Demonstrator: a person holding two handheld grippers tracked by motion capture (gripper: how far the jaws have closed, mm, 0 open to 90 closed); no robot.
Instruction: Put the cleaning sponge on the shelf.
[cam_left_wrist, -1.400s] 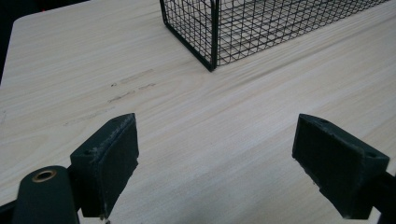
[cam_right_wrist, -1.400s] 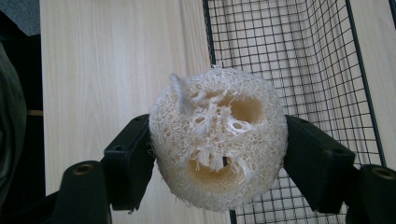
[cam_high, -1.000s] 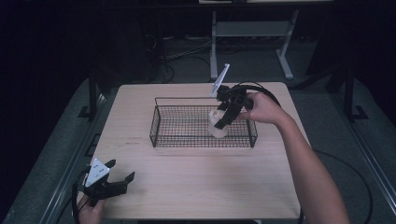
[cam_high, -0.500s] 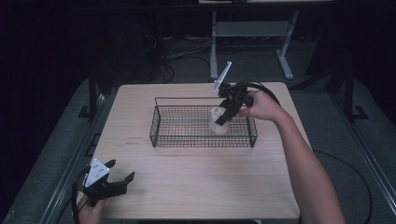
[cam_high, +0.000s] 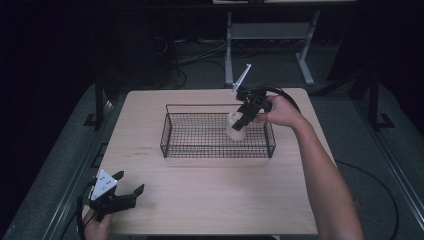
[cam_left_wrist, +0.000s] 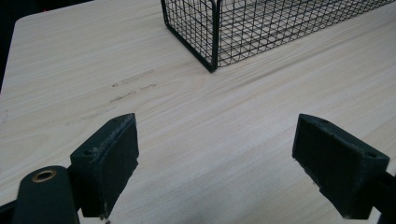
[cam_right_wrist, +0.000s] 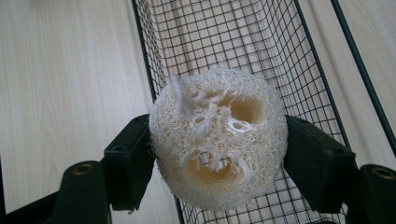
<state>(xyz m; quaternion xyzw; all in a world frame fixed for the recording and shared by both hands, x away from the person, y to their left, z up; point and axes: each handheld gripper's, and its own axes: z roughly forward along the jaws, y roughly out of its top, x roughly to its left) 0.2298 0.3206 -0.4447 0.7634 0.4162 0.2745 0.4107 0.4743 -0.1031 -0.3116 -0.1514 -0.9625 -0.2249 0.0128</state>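
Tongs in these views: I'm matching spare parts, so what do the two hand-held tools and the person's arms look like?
Both are black. The left tongs carry a grey three-cornered plate with dark dots and end in flat rectangular pads; a brass-coloured eyelet sits at the base. The right tongs bear a pale plate and a looping black cable. Forearms are bare, no sleeves.

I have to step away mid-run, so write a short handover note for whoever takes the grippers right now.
Right gripper: shut on the loofah sponge, held over the right end of the wire basket, at about rim height, not yet set down.
Left gripper: open, nothing between the jaws, low over the table at its near left corner.
Wire basket: stands mid-table; its mesh floor looks bare.
Done: sponge picked up and brought over the basket.
Left: probably lower it inside, open the jaws, draw the right hand back.
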